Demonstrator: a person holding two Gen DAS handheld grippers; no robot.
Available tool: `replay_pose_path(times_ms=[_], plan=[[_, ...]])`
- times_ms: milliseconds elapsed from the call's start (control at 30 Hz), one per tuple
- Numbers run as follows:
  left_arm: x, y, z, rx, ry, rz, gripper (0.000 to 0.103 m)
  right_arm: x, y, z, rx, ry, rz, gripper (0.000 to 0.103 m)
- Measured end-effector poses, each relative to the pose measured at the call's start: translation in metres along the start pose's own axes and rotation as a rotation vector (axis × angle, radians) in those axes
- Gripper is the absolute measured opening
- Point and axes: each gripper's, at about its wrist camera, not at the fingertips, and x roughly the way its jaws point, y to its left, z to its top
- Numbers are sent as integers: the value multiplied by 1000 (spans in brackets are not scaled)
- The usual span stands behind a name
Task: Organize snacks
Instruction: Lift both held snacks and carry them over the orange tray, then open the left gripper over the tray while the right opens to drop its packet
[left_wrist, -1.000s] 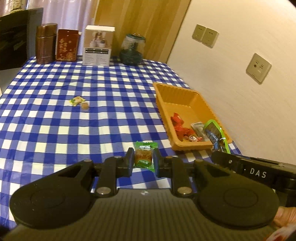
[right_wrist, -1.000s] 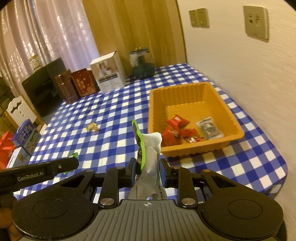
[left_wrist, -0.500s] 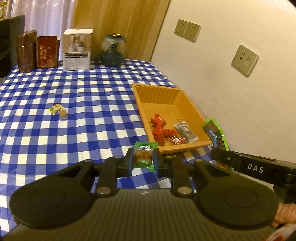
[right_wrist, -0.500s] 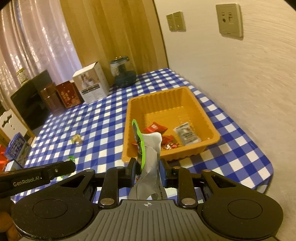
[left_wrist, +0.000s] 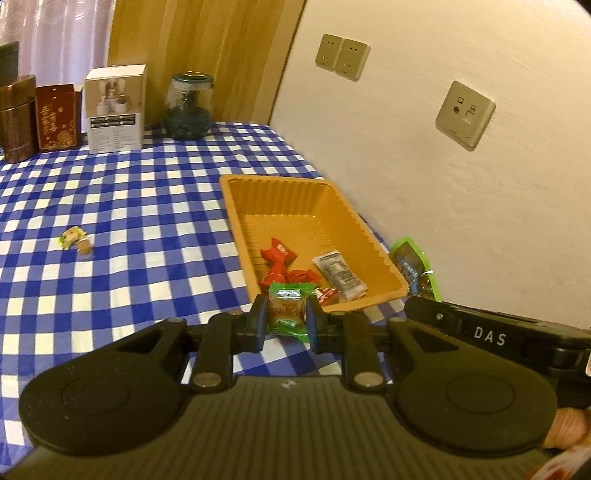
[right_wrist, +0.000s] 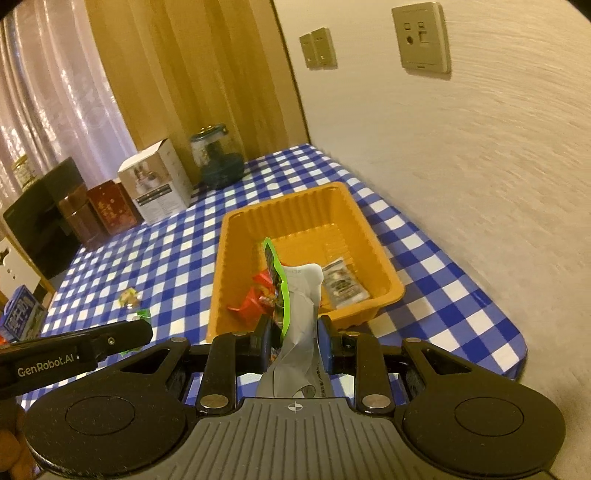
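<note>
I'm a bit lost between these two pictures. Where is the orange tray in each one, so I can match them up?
Left wrist view: the orange tray sits right of centre on the checked cloth, just beyond the snack held in the left claw.
Right wrist view: the same tray lies in the middle, partly behind the packet pinched in the right claw.
Shared landmark: the dark glass jar at the table's far edge, against the wooden panel.

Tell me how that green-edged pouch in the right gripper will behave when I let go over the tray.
The green-edged pouch looks crumpled and bent where the right gripper pinches it, so it is probably floppy. It seems thin and light, so it may flutter rather than drop straight. Release low over the orange tray.
</note>
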Motion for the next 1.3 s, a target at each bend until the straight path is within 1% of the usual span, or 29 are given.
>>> replay_pose_path(times_ms=[533,1033,1300], plan=[[25,-17,25,22,-12,-20,19,18,-18,21,12,-14,-9,27],[53,-15,42,21,-10,-11,19,42,-25,47,-12,-26,-10,27],[76,-15,51,20,5,-7,19,66,-27,60,-21,-9,-5,27]])
